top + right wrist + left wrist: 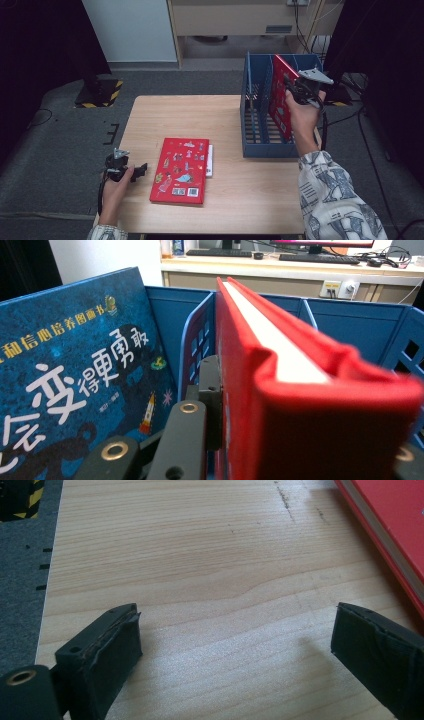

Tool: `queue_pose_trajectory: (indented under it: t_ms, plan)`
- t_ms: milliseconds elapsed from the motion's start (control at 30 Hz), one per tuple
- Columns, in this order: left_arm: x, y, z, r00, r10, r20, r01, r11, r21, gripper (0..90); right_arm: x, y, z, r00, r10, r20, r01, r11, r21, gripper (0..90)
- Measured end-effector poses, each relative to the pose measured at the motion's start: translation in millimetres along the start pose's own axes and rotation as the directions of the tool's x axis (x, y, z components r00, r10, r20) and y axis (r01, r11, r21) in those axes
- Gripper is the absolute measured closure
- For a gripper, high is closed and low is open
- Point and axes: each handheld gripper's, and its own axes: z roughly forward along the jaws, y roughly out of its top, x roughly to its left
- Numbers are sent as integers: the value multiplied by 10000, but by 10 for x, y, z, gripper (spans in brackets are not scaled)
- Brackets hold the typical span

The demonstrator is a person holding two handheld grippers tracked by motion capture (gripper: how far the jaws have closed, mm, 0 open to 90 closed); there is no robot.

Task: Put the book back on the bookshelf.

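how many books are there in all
3. One red book lies flat on the table. A second red book is held upright in the right gripper over the blue rack. A blue book stands in the rack. More may be hidden.

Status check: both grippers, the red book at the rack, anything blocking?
Right gripper shut on red book, tilted over blue rack. Left gripper open, idle on table. Blue book in neighbouring slot, divider between.
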Motion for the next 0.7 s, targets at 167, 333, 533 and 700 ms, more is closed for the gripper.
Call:
queue_pose_trajectory:
  t_ms: [167,333,533,700]
  plan:
    - [2,0,-3,10000,-13,8,13,10000,-15,56,33,-23,39,10000,46,-23,-47,10000,-82,797]
    - [1,0,-4,10000,-3,20,3,10000,-11,56,48,-93,73,9999,139,43,-138,9998,-107,797]
    - [0,-1,0,10000,17,-7,-17,10000,-1,56,21,-245,110,9994,344,65,-343,9994,-66,797]
    - [-4,-1,0,10000,49,-14,-49,10000,20,56,20,-325,142,9989,454,86,-454,9990,10,797]
